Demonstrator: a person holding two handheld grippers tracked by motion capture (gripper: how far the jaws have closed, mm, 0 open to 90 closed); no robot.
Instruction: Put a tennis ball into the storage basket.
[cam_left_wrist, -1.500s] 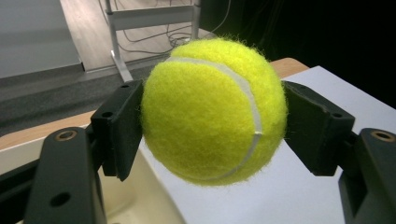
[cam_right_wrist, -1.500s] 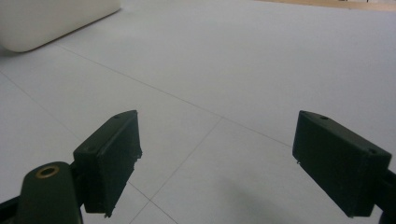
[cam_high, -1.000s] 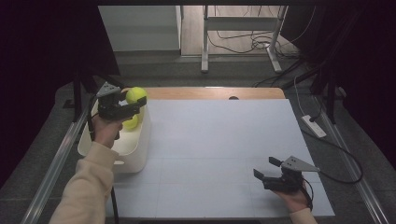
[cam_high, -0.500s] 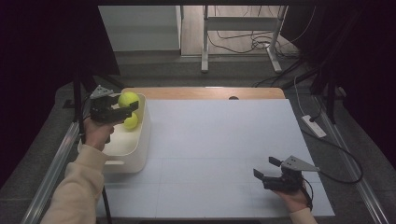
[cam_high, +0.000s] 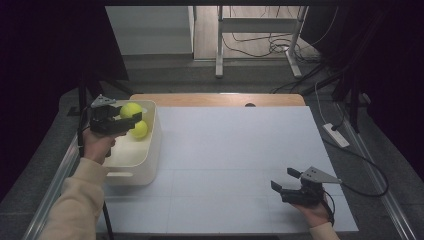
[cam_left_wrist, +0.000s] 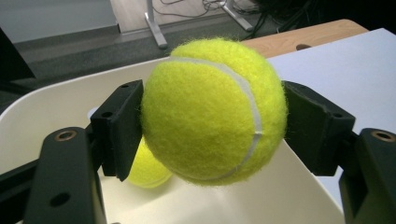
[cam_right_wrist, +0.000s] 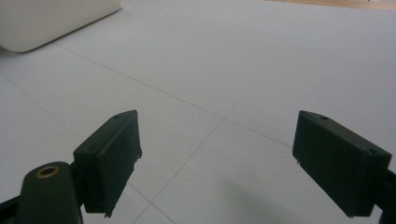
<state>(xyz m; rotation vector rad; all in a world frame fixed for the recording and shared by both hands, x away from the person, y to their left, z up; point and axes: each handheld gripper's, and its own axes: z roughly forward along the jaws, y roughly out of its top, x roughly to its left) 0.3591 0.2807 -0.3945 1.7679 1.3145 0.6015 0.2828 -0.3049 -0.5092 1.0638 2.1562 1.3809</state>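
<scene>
The tennis ball (cam_left_wrist: 212, 112) sits clamped between my left gripper's (cam_high: 118, 121) two black pads, held over the far end of the white bin (cam_high: 150, 150). A second tennis ball (cam_high: 139, 129) already lies inside that bin, just below and beside the one I carry. From the left gripper view, the held ball hangs above the bin's inner floor with the far rim behind it, so I judge the step in hand to be dropping this ball in with its mate.

To do it well, I'd want the ball low inside the bin walls before the pads part, and offset a little from the resting ball so it doesn't strike it and bounce out. A gentle opening should be enough, since felt can cling to one pad and flick the ball sideways.

My left hand (cam_high: 97, 145) grips its tool roughly level, pointing across the bin, with the beige sleeve (cam_high: 75, 200) running up along the bin's outer side. My right gripper (cam_high: 285, 186) rests well away from the bin on the white table sheet (cam_high: 225, 150), its jaws standing apart and holding nothing, aimed back toward the bin.
</scene>
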